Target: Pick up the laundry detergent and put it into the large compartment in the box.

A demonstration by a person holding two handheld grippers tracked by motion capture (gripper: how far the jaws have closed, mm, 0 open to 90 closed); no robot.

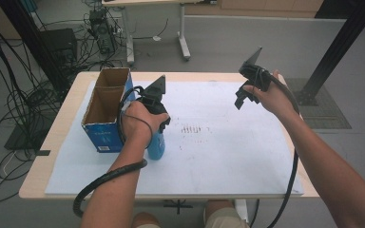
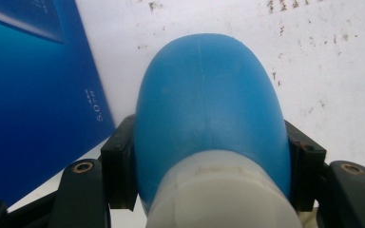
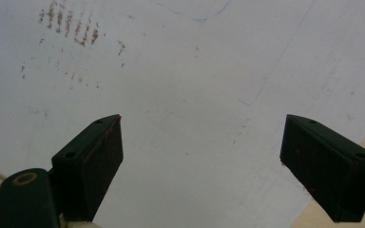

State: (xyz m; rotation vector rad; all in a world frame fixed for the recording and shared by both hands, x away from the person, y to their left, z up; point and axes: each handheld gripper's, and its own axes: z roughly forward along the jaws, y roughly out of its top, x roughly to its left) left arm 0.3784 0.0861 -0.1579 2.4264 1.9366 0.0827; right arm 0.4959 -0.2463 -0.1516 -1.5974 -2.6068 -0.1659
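My left gripper (image 2: 209,190) has its pads (image 2: 121,173) pressed against both flanks of the blue bottle (image 2: 209,114), just below its white cap (image 2: 221,194), so the grip sits high on a rounded, smooth body; in the high view the bottle (image 1: 156,145) stands on the white sheet (image 1: 228,156) just beside the open cardboard box (image 1: 105,107), with my left hand (image 1: 140,121) above it. My right gripper (image 3: 202,166) hangs with its jaws spread wide and nothing between them, over bare sheet well apart from the bottle; in the high view it (image 1: 248,92) is raised near the table's far right. I judge the main risk to be slip: the pads bear on a curved plastic shoulder, so a quick lift or tilt could let the bottle twist or slide out. If the bottle is meant for the box, its near wall (image 2: 33,95) stands close on one side, and a low carry would knock the bottle against the rim or shove the box along the sheet. My trailing cable (image 1: 104,180) loops beside the forearm and could drag. Brown smudges (image 1: 192,129) mark the sheet but block nothing
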